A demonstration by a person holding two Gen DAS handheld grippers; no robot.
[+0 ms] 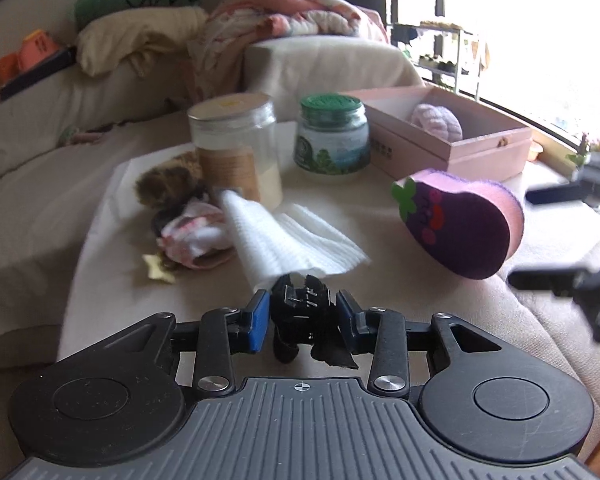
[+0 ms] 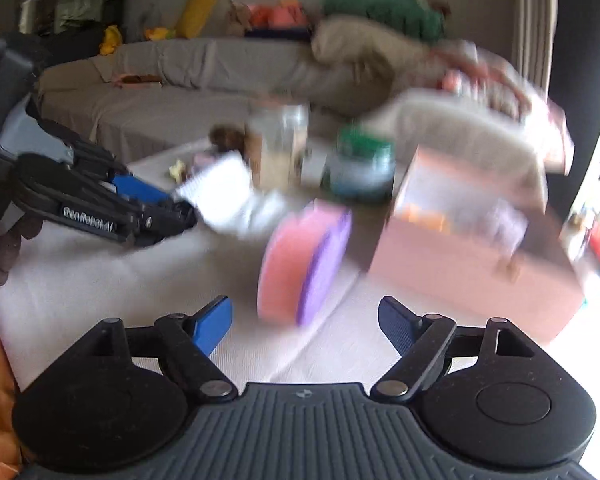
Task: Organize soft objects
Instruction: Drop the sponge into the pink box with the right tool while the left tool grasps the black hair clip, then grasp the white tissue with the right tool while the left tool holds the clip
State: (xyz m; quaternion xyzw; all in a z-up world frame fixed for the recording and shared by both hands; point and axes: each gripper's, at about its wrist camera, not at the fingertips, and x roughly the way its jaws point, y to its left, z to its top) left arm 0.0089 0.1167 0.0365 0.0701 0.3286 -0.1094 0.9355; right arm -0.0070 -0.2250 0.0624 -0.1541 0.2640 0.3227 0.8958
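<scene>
My left gripper [image 1: 303,316] is shut on the near edge of a white waffle cloth [image 1: 288,240], which drapes back toward the jars; it also shows in the right wrist view [image 2: 236,196]. A purple eggplant-shaped sponge [image 1: 464,224] with a pink back stands on edge to the right, blurred in the right wrist view [image 2: 304,260]. My right gripper [image 2: 306,324] is open just in front of the sponge, not touching it. A pink open box [image 1: 452,136] holds a lilac knitted ball [image 1: 438,120]. A rolled pink-and-white sock [image 1: 192,236] and a brown furry item [image 1: 168,184] lie left.
A clear jar with a beige lid [image 1: 236,148] and a green-lidded jar [image 1: 332,136] stand behind the cloth. The cloth-covered table [image 1: 380,200] is ringed by a sofa [image 1: 60,120] with pillows and a bunched blanket [image 1: 284,16]. The right wrist view is motion-blurred.
</scene>
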